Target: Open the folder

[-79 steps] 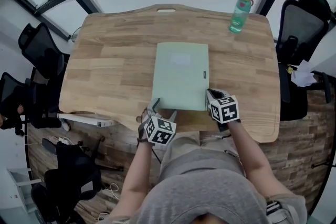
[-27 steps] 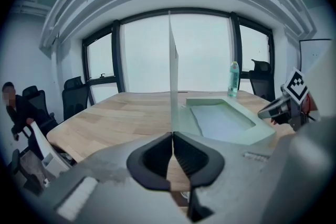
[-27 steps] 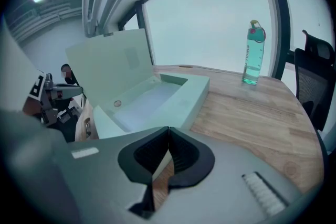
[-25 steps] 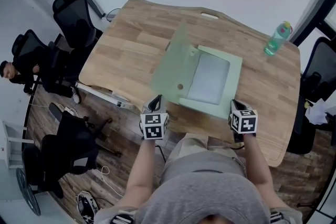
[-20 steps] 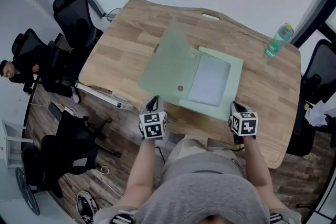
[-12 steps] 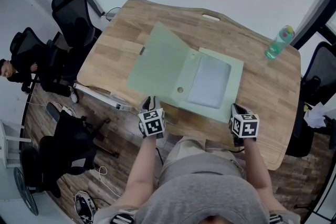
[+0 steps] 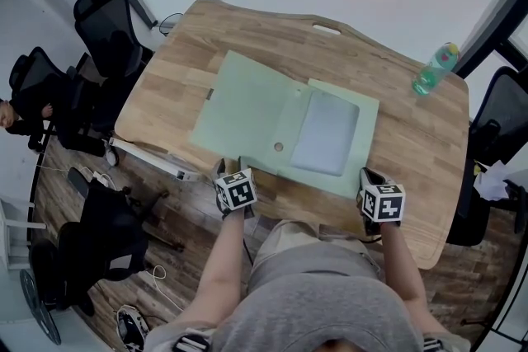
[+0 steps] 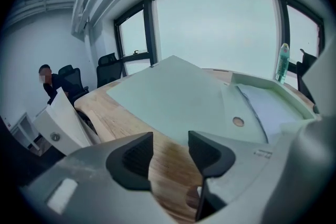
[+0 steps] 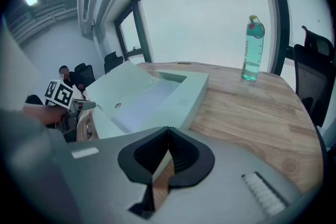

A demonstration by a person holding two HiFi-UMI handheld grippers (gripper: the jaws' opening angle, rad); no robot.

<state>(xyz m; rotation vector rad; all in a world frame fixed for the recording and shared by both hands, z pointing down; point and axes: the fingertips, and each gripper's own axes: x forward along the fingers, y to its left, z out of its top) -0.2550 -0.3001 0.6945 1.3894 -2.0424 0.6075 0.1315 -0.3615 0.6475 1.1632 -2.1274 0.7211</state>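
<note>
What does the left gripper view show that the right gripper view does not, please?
Only the left gripper view: the left gripper with its jaws opening, nothing between them. Only the right gripper view: the right gripper shut on the folder edge, and the other gripper's marker cube. Both: the open folder, the bottle and the wooden table.

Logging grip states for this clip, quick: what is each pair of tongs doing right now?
Left tongs: opening, apart, nothing between them.
Right tongs: closed on the near corner of the folder.

Wooden table, green folder lying open, bottle upright near corner
</note>
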